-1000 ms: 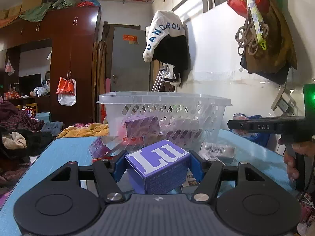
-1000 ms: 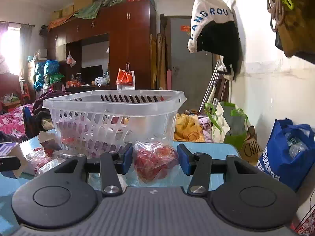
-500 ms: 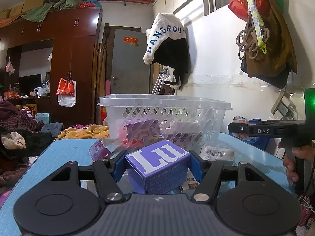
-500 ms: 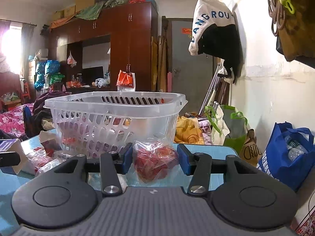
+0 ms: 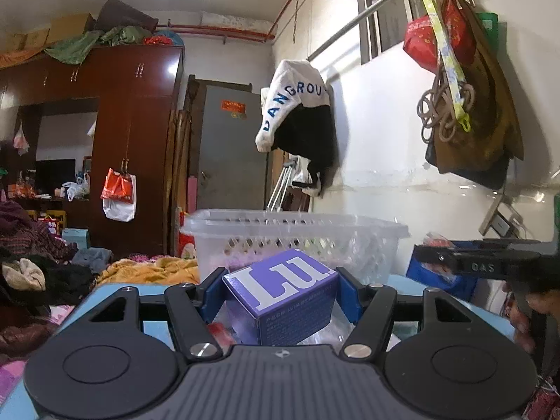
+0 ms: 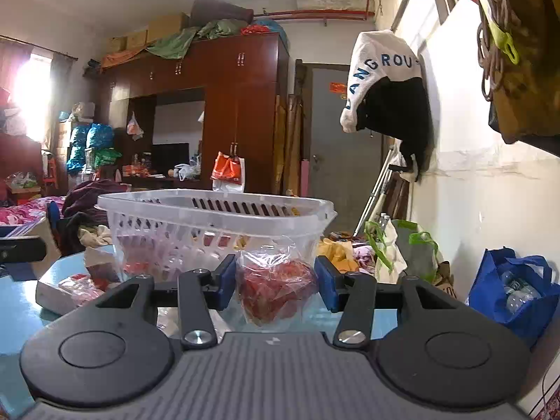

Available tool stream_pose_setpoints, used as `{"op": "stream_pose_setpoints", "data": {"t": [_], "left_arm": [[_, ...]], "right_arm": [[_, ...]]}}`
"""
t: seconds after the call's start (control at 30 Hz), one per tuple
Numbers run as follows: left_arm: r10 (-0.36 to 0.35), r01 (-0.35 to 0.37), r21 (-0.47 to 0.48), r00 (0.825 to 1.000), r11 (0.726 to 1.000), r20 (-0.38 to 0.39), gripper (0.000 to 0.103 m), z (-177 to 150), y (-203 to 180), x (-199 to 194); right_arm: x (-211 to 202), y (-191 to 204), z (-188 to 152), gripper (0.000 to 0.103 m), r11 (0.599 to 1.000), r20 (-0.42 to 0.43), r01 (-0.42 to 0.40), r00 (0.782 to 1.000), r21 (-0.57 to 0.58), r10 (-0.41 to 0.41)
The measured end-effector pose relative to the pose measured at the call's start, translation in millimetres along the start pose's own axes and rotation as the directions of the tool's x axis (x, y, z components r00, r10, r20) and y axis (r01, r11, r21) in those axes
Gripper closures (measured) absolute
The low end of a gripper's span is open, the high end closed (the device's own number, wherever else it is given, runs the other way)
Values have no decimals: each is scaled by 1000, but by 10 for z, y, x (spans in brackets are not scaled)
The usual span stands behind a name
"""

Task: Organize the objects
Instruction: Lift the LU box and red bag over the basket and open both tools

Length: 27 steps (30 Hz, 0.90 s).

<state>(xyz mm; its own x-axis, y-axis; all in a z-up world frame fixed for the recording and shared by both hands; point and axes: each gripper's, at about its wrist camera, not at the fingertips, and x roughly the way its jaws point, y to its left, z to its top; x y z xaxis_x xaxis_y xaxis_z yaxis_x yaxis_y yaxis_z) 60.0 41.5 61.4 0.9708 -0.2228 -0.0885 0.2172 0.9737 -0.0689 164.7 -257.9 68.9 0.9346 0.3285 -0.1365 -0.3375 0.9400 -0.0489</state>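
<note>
In my left gripper (image 5: pixel 280 292) I had the purple box (image 5: pixel 280 297) clamped between the blue pads, its white lettering turned up, lifted off the table (image 5: pixel 115 294) and short of the near wall of the clear plastic basket (image 5: pixel 297 231). The basket stood toward the far edge of the table, its latticed sides showing packets already inside. My right gripper (image 6: pixel 274 285) had its jaws closed on a clear bag of red snacks (image 6: pixel 276 288), the film bulging between the pads, also just short of the basket (image 6: pixel 217 210). More packets (image 6: pixel 80 283) lay on the table off to the left of that bag. I judged both hands to be mid-carry, each load still below the basket rim. The next move called for raising each load above the rim, bringing it over the opening, then letting go.
</note>
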Motion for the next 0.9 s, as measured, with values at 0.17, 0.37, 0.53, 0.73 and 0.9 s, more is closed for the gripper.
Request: {"op": "stream_pose_setpoints", "data": {"t": [0.17, 0.37, 0.53, 0.73, 0.9], "left_arm": [[20, -20, 19, 999, 1000, 32, 35, 630, 45, 353], [67, -66, 20, 995, 998, -78, 35, 1238, 112, 1257], [23, -31, -52, 989, 998, -148, 24, 1152, 251, 1721], [17, -22, -33, 989, 999, -148, 17, 1001, 203, 1551], [26, -19, 56, 993, 998, -118, 7, 704, 98, 822]], "right_arm": [[108, 76, 547, 51, 1000, 26, -2, 1000, -25, 3], [871, 95, 1082, 51, 998, -47, -33, 998, -57, 31], [1215, 146, 991, 15, 996, -128, -54, 991, -69, 45], [777, 53, 878, 0, 998, -50, -53, 997, -15, 52], [401, -104, 522, 0, 995, -94, -58, 993, 82, 66]]}}
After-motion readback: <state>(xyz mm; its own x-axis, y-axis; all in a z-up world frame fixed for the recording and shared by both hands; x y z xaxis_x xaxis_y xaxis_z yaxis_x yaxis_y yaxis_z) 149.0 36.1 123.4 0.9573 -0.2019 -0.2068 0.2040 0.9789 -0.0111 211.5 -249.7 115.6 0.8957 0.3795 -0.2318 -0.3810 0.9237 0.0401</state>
